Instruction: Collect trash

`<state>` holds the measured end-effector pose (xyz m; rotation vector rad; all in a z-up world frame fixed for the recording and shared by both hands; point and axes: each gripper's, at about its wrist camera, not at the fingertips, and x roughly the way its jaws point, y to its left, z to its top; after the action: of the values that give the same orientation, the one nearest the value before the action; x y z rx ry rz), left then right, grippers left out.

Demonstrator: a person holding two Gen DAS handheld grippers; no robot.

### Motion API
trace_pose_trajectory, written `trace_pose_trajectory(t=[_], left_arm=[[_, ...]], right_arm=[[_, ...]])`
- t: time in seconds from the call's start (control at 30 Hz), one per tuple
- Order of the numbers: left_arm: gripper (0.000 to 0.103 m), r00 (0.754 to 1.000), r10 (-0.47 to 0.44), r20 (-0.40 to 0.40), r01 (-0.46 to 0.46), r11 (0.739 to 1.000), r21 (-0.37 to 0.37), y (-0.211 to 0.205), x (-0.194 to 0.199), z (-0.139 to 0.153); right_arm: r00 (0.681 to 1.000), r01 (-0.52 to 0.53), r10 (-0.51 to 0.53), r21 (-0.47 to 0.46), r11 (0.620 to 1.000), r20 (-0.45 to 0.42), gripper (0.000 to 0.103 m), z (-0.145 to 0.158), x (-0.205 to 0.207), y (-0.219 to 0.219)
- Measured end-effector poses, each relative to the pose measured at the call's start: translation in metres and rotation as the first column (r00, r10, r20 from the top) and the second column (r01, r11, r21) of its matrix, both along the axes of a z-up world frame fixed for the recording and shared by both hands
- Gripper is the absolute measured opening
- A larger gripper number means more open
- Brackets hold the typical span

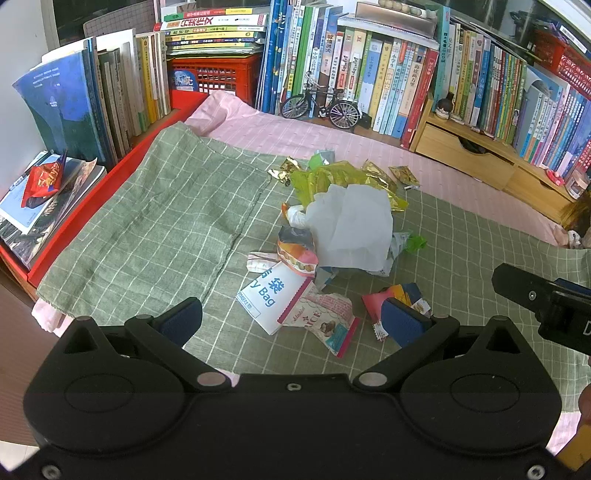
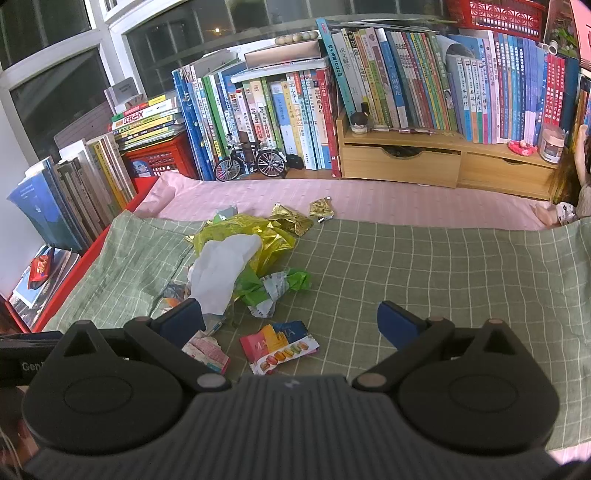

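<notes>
— Two sets of tongs, both spread wide and holding nothing?

— Yes. The left gripper hovers with the pink wrapper between its fingers and the white paper heaped just ahead. The right gripper has the macaron packet between its fingers, above the green checked cloth.

— And the gold foil?

— Beyond the white paper, farther ahead of both.

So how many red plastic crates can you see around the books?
2. One red crate sits under a stack of books at the back left; another rests on top of the upright books at the far right. Others may be hidden behind books.
</notes>
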<state>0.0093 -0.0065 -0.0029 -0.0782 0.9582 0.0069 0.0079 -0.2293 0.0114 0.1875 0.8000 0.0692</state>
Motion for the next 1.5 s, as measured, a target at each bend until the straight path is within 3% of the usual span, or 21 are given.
trace_pose_trajectory(t=[0.8, 1.4, 1.5], left_arm=[[0.103, 0.999, 0.004, 0.034, -0.004, 1.0, 0.027, -0.002, -0.003, 0.003], [0.103, 1.0, -0.003, 0.005, 0.003, 1.0, -0.02, 0.011, 0.008, -0.024], [0.102, 1.0, 0.004, -0.011, -0.004, 1.0, 0.0, 0.011, 0.013, -0.032]], right_arm=[[0.999, 0.044, -0.044, 0.022, 0.999, -0.003, 0.103, 0.002, -0.003, -0.007], [0.995, -0.054, 0.05, -0.037, 0.998, -0.085, 0.103, -0.027, 0.01, -0.002], [0.992, -0.06, 0.054, -0.046, 0.997, -0.118, 0.103, -0.037, 0.017, -0.003]])
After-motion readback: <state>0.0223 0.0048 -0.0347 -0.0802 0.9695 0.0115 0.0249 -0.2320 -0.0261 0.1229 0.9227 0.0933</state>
